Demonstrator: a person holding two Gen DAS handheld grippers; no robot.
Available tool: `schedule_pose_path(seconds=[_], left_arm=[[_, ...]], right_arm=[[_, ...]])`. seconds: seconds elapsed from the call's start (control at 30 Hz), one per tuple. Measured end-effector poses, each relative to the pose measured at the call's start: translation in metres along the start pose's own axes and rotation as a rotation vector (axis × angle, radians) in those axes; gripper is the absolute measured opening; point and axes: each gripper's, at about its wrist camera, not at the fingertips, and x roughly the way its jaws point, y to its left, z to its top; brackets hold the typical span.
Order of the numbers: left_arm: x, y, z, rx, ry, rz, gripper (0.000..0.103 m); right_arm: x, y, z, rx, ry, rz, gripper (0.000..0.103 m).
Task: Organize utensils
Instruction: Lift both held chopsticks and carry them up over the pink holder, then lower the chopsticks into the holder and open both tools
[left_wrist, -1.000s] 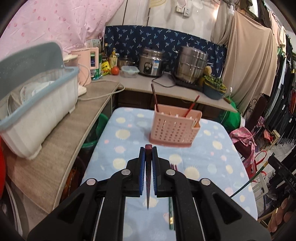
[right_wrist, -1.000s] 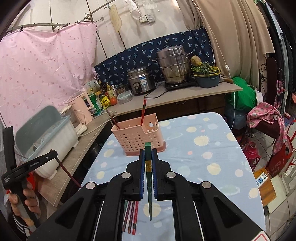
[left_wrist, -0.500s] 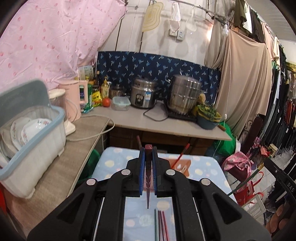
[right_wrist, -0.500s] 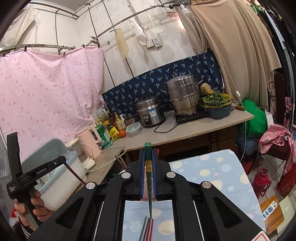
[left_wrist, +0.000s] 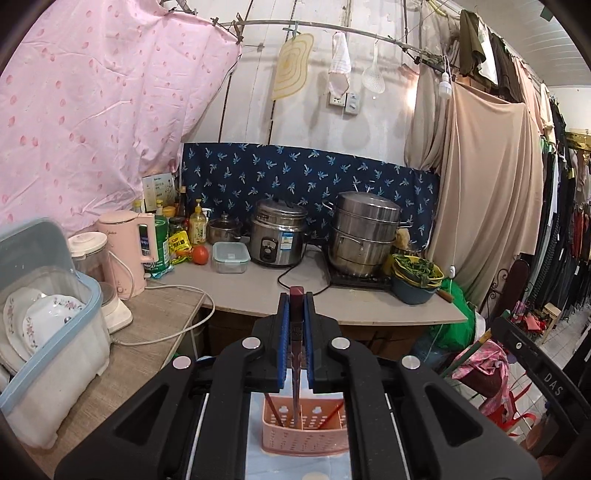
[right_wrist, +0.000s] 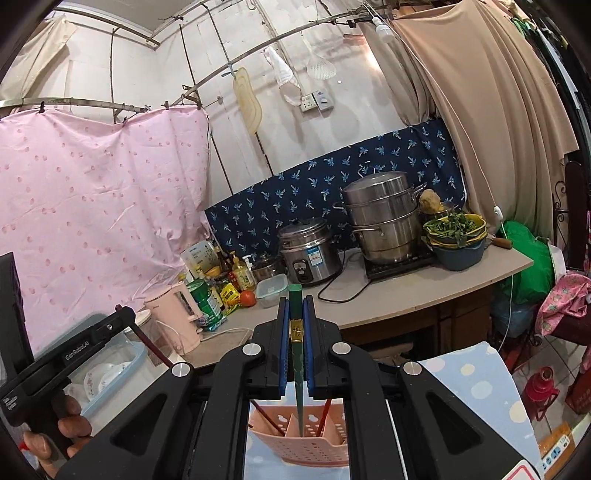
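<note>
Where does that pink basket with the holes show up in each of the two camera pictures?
Left wrist view: the pink basket sits at the bottom centre, seen between the gripper's black arms, below the dark red chopstick.
Right wrist view: the pink basket is again at the bottom centre, below the green chopstick.
Shared landmark: the tall steel pot on the counter.

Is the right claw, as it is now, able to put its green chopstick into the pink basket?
Probably yes. The right claw is shut on the green chopstick, whose tip hangs over the pink basket. Red chopsticks already stand in it, but the middle compartment below the tip looks free.
</note>
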Motion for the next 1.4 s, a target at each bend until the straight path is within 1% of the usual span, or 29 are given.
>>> schedule_pose_path(seconds=[0.1,0.3,0.5,0.87,1.07,1.13,1.2,1.23,1.27,1.3,1.33,1.4], left_arm=[[0.018,-0.001,-0.003,0.002,0.02,0.007,0.007],[0.05,-0.003,-0.019,0.007,0.065,0.007,0.007],[0.072,-0.002,-0.034,0.005,0.112,0.007,0.007],[0.094,-0.003,-0.051,-0.002,0.16,0.008,0.007],[0.097,-0.006,-0.058,0.001,0.179,0.009,0.007],[0.096,-0.007,-0.06,0.002,0.181,0.008,0.007],[0.095,-0.007,-0.06,0.001,0.181,0.008,0.008],[0.096,-0.007,-0.059,0.003,0.181,0.015,0.017],[0.095,-0.007,-0.059,0.006,0.184,0.015,0.034],[0.094,-0.007,-0.059,0.007,0.18,0.015,0.042],[0.091,-0.008,-0.059,0.008,0.168,0.022,0.049],[0.087,-0.01,-0.059,0.019,0.158,0.025,0.049]], right_arm=[[0.023,0.0,-0.003,-0.002,0.021,-0.004,0.007],[0.06,-0.002,-0.023,-0.007,0.074,-0.011,0.007],[0.082,-0.01,-0.044,0.004,0.13,-0.019,0.007],[0.099,-0.016,-0.066,0.011,0.193,-0.025,0.007],[0.102,-0.014,-0.072,0.001,0.212,-0.023,0.007],[0.103,-0.015,-0.073,0.001,0.221,-0.017,0.008],[0.102,-0.014,-0.074,0.003,0.223,-0.015,0.015],[0.101,-0.014,-0.074,0.005,0.225,-0.015,0.018],[0.1,-0.015,-0.074,0.009,0.226,-0.012,0.025],[0.098,-0.015,-0.074,0.012,0.222,-0.011,0.029],[0.095,-0.014,-0.073,0.012,0.216,-0.012,0.03],[0.089,-0.013,-0.072,0.008,0.213,-0.008,0.031]])
